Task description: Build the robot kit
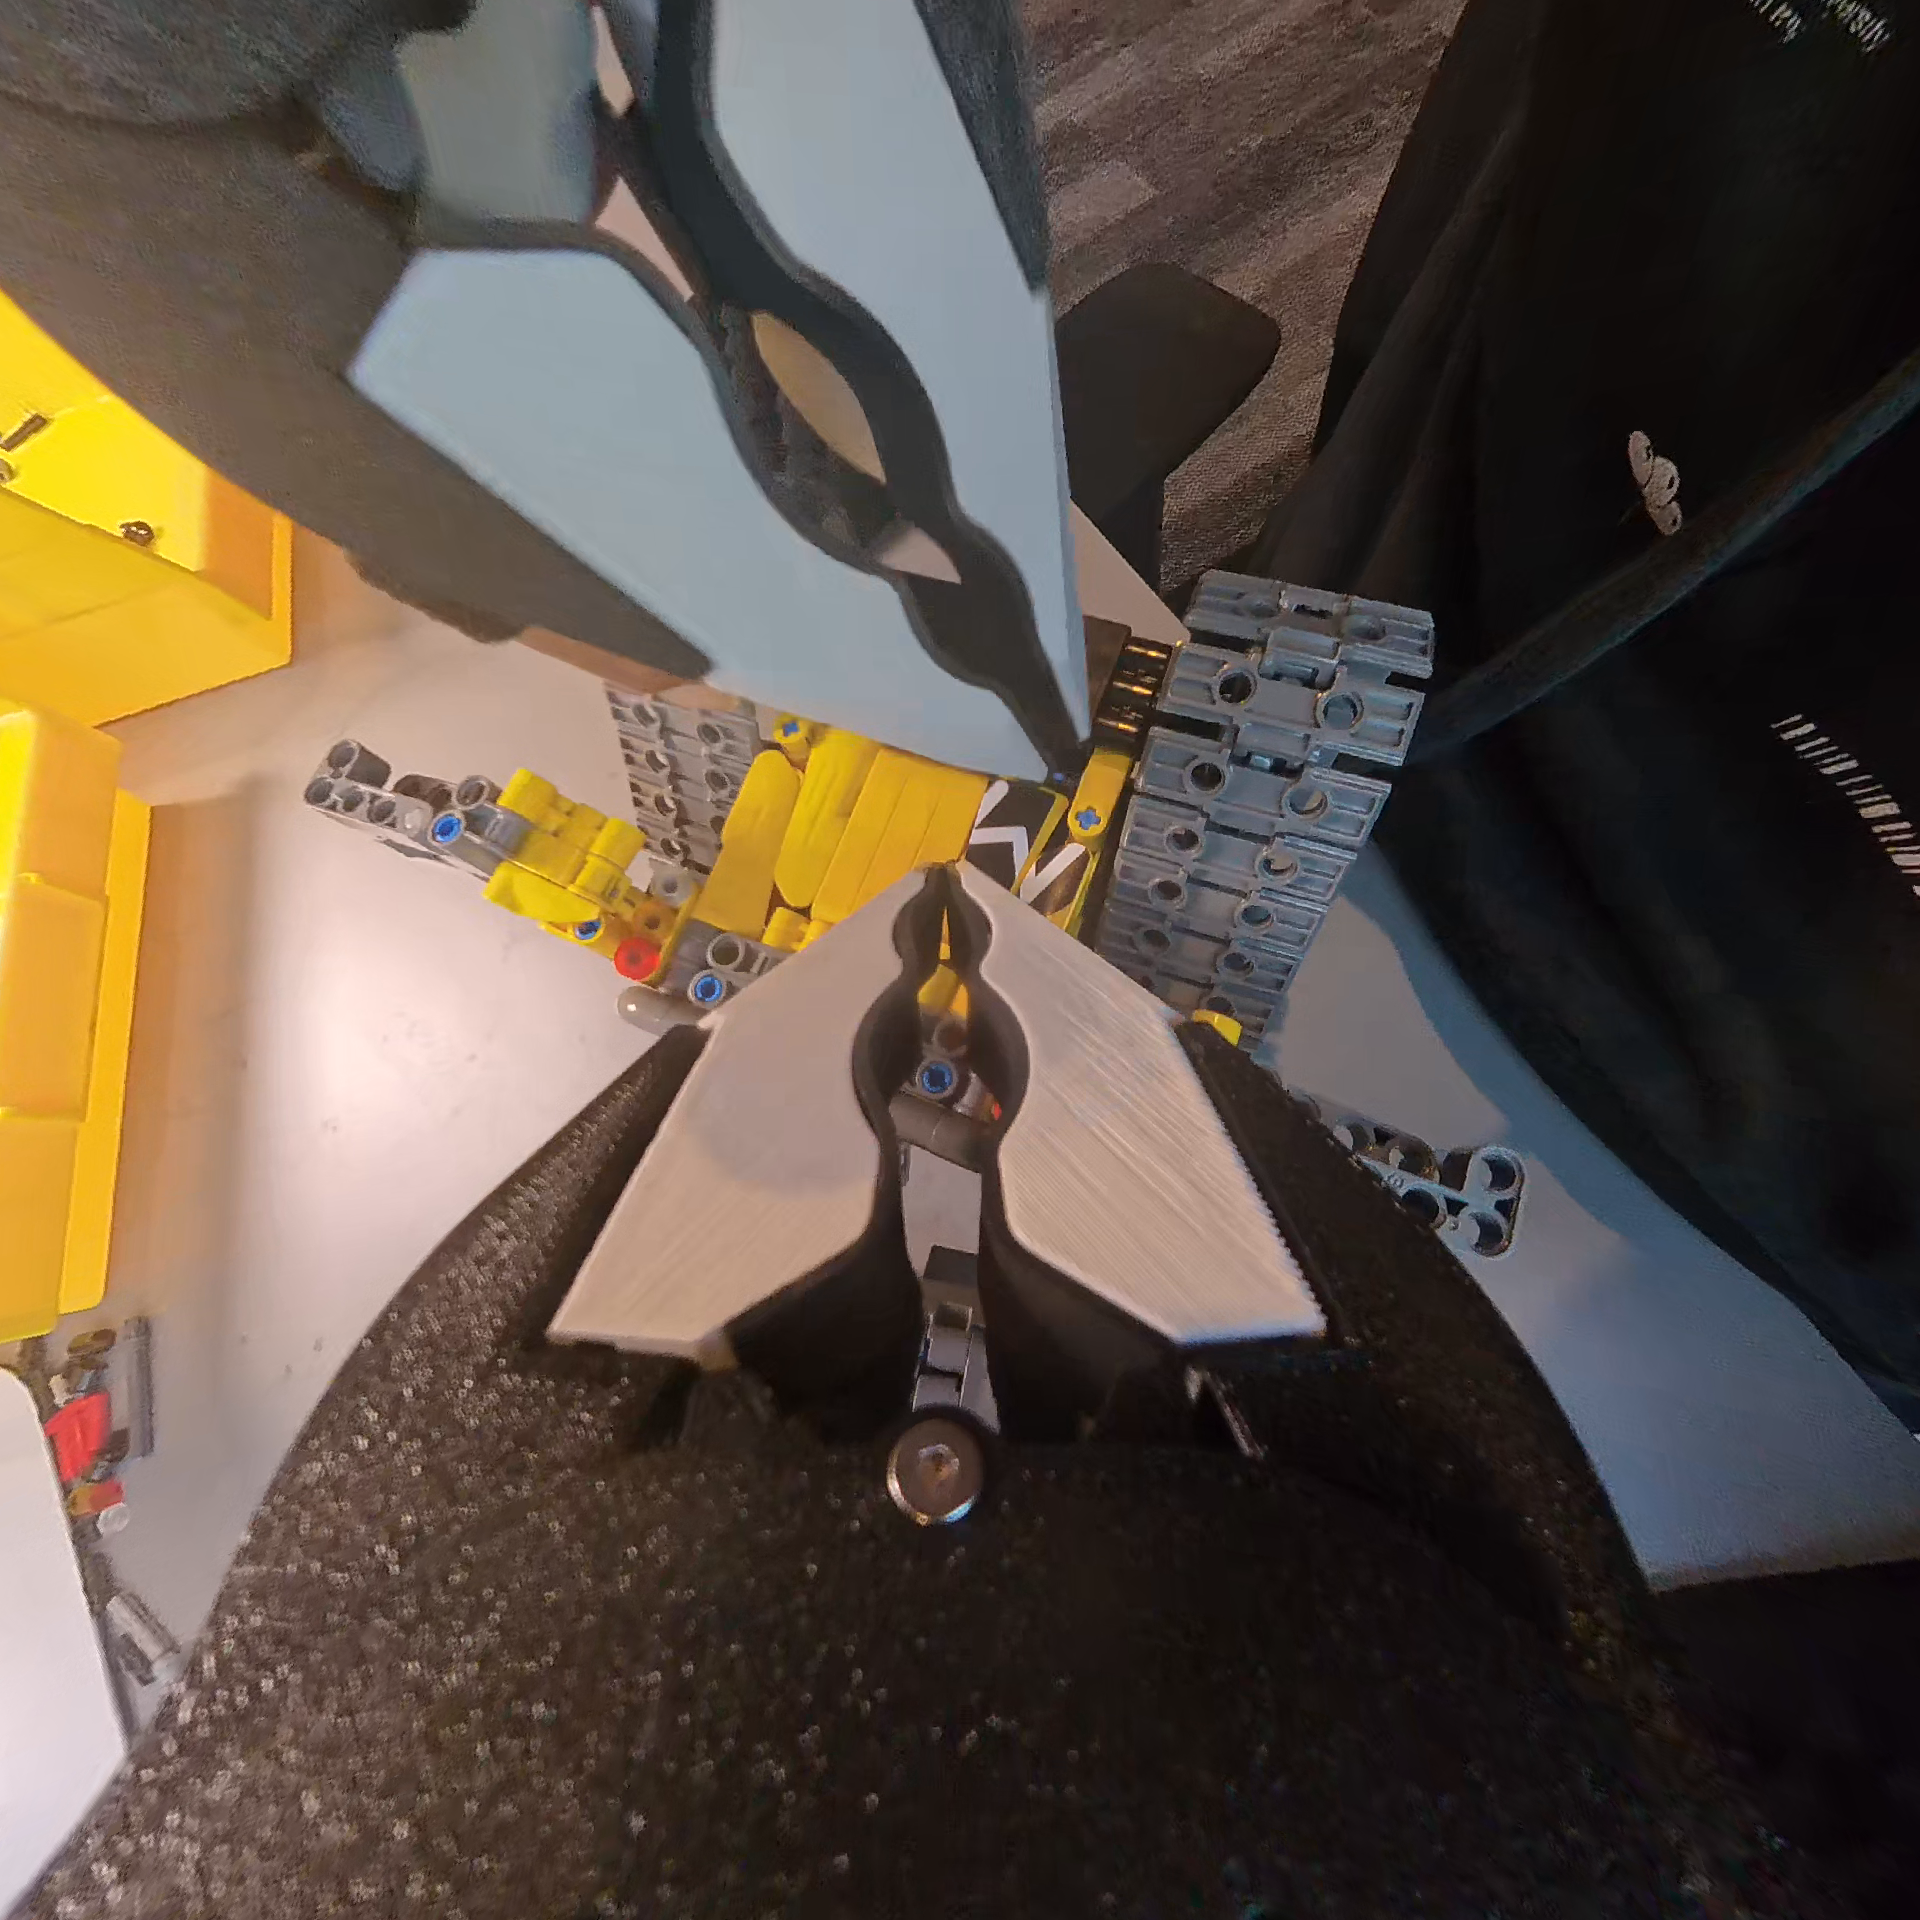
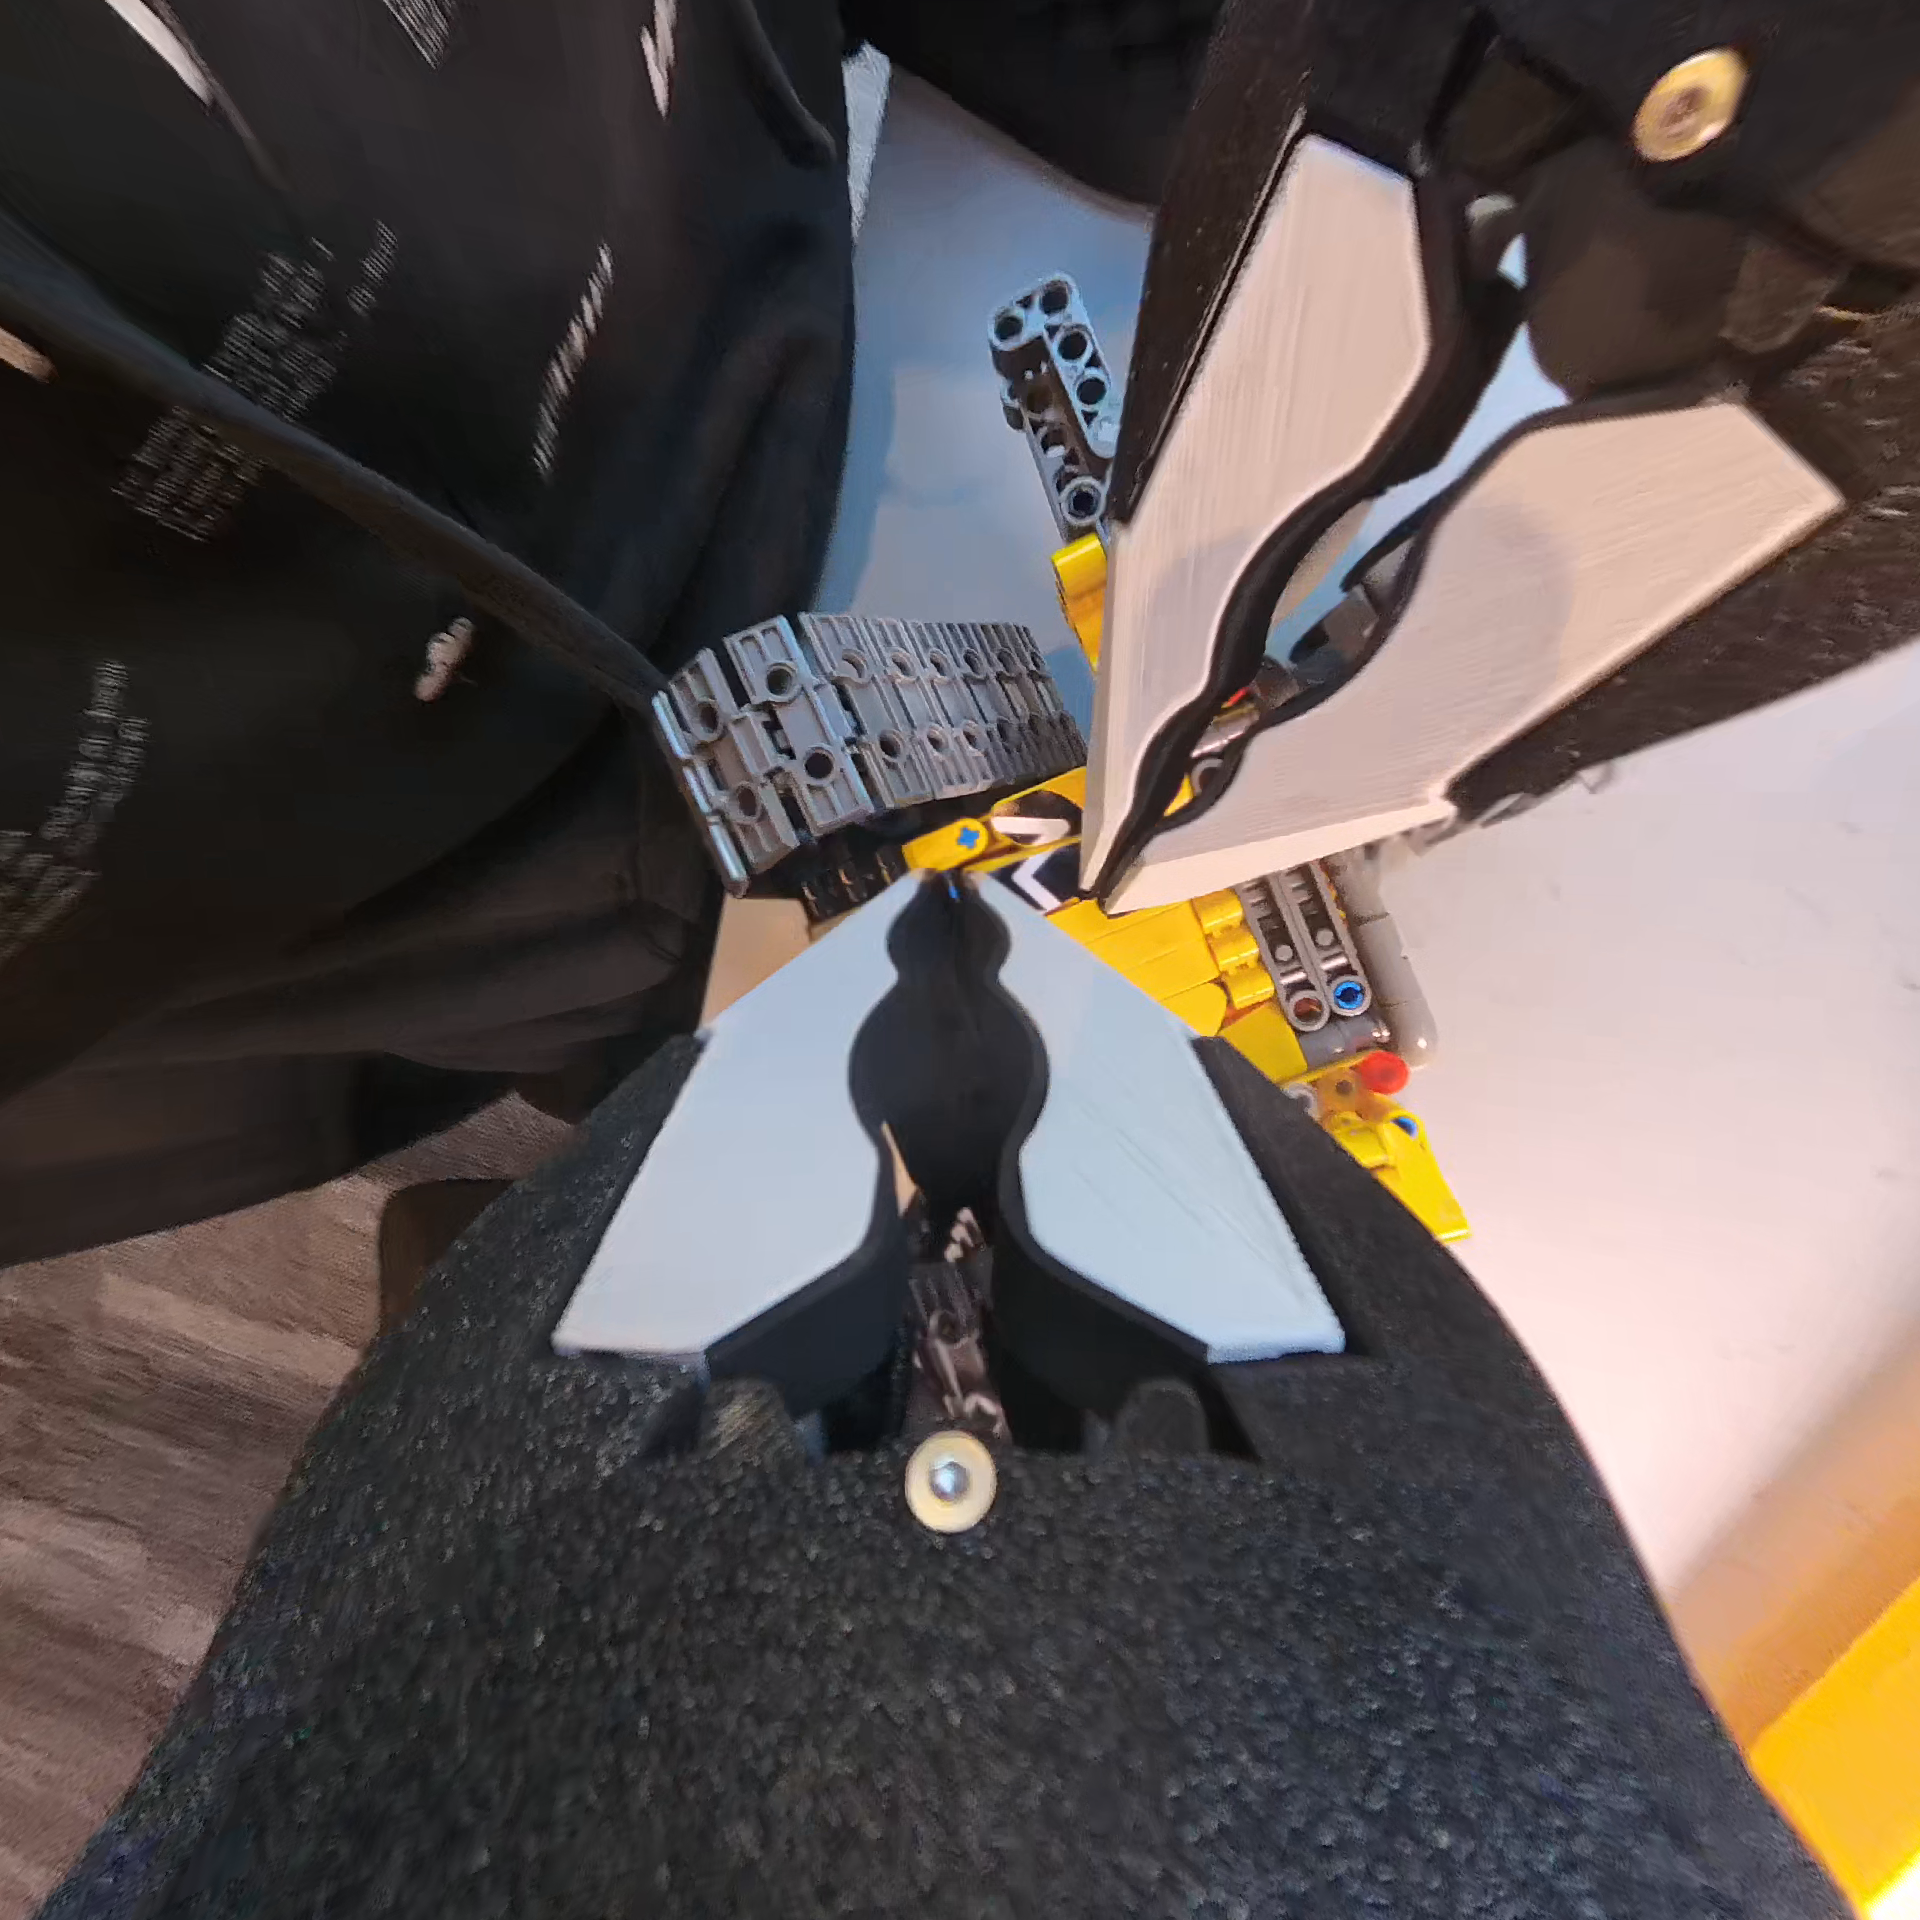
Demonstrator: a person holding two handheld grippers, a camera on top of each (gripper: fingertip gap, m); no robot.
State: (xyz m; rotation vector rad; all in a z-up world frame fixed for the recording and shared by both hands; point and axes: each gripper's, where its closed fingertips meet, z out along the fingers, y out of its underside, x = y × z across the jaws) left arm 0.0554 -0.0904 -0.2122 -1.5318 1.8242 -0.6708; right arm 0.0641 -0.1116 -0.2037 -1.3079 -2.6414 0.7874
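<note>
A yellow brick-built tracked vehicle [image 1: 831, 821] lies on the white table [image 1: 343, 1039], with a grey linked track [image 1: 1268, 790] along its side. My left gripper [image 1: 940, 873] is shut, its tips resting on the yellow body beside a black-and-white patterned panel [image 1: 1029, 862]. My right gripper [image 1: 1070, 748] comes in from above, tips against the model next to the track. In the right wrist view my right gripper [image 2: 945, 883] is shut on a small blue piece [image 2: 952, 885] at the model's edge, by the track [image 2: 862, 727]. The left gripper [image 2: 1101, 888] is close beside it.
Yellow storage boxes [image 1: 94, 582] stand at the table's left. Small loose parts [image 1: 94, 1434] lie at the lower left. A grey holed beam [image 1: 1455, 1195] sticks out of the model. A person in black clothing [image 1: 1662, 727] is close to the table edge, with carpet [image 1: 1195, 135] beyond.
</note>
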